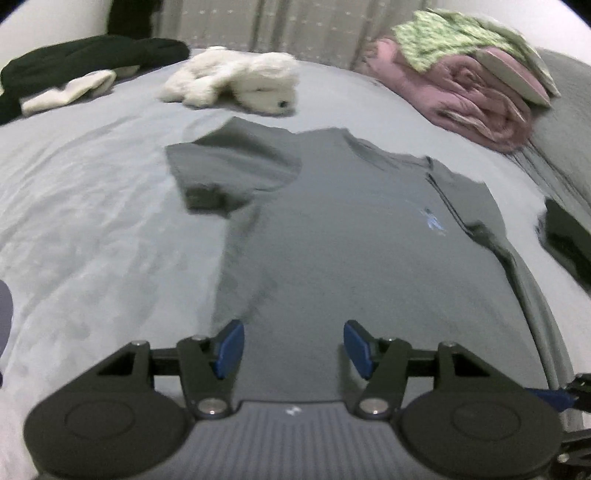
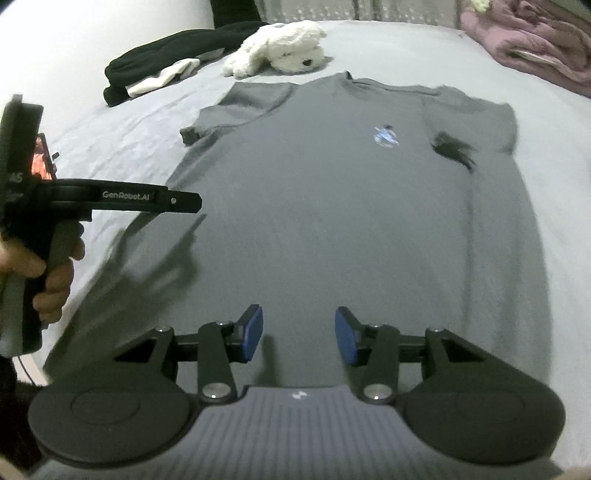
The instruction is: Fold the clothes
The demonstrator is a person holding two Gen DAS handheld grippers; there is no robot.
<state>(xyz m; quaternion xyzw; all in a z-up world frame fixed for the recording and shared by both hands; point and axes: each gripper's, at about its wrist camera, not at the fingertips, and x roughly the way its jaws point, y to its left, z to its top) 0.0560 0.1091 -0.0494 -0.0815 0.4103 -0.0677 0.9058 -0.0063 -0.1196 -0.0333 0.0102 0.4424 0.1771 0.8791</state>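
Here, shirt: the grey T-shirt (image 2: 332, 206) lay flat on the bed (image 2: 554, 184).
Jaws: left gripper (image 1: 293, 349) and right gripper (image 2: 299, 334) both stood partly open, empty, above the hem.
Risk: pinching the sheet along with the hem would likely drag the fold askew.

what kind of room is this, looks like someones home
Most likely a bedroom. A grey t-shirt lies spread flat on a bed sheet, with a white plush dog and a folded pink blanket beyond it, and a curtain behind.
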